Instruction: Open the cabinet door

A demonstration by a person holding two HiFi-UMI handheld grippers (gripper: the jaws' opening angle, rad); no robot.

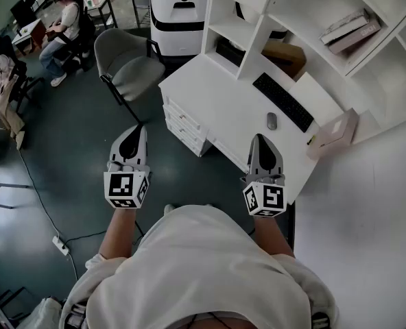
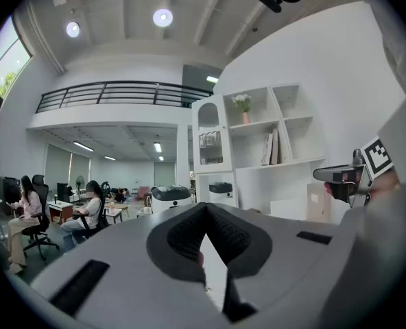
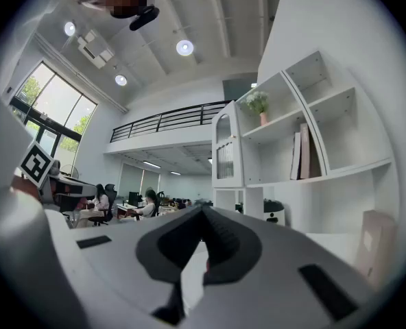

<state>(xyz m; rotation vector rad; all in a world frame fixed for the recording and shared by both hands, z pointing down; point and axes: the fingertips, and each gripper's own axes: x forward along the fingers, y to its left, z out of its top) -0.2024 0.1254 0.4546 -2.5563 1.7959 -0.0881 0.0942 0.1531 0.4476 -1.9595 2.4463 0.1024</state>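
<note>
While held out level ahead of the body, shut tight at the left gripper (image 1: 137, 130), with nothing between the jaws. Same story at the right gripper (image 1: 258, 138): closed tip to tip, gripping nothing. Side by side and well apart, marker cubes nearest the person.

Below the left one, dark floor (image 1: 79, 149). Under the right one, the near edge of a white desk (image 1: 217, 108). On that desk, a black keyboard (image 1: 283, 101), a grey mouse (image 1: 271, 120) just beside it, and a pink box (image 1: 335, 134) off at the right end.

Ahead of both tips and well apart from them, the cabinet door (image 2: 211, 141): glass-fronted, arched on top, seemingly shut, set in the left column of the white shelf unit (image 2: 285, 162) above the desk. Right of it, open shelves with a vase of flowers (image 2: 243, 108) up top and books (image 2: 271, 148) 1 level down.

Left of the desk, a grey office chair (image 1: 131, 67). Farther left, 2 seated people (image 1: 64, 26) at work tables.
</note>
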